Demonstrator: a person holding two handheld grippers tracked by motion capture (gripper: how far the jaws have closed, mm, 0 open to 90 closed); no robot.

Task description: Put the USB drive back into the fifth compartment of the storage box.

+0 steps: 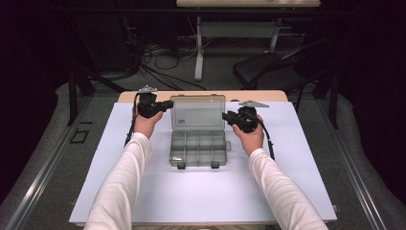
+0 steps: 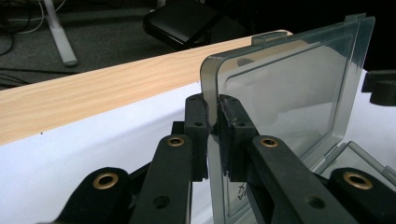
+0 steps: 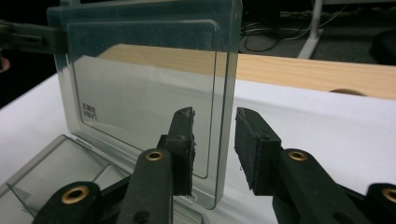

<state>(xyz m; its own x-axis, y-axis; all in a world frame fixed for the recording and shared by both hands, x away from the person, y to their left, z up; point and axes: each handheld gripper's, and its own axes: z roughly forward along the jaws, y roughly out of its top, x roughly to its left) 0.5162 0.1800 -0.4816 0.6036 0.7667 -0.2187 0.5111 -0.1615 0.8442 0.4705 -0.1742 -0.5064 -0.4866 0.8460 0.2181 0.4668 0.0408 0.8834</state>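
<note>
- The left gripper point(image 1: 168, 104) is clamping the left edge of the lid point(image 1: 197, 112), pads pressed on the clear plastic.
- The organizer box point(image 1: 198, 148) is sitting mid-desk point(image 1: 115, 182), toward the far edge, lid standing upright; one small item, too small to identify, is lying in its near-left compartment.
- The right gripper point(image 1: 225, 116) is straddling the lid's right edge, jaws released with a gap at one pad.

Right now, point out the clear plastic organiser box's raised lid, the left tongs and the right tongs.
clear plastic organiser box's raised lid point(image 1: 198, 112): high view, middle of the panel.
left tongs point(image 2: 213, 116): left gripper view, between the tips pinching the lid's edge.
right tongs point(image 3: 215, 122): right gripper view, between the parted tips, lid edge between them.
</note>
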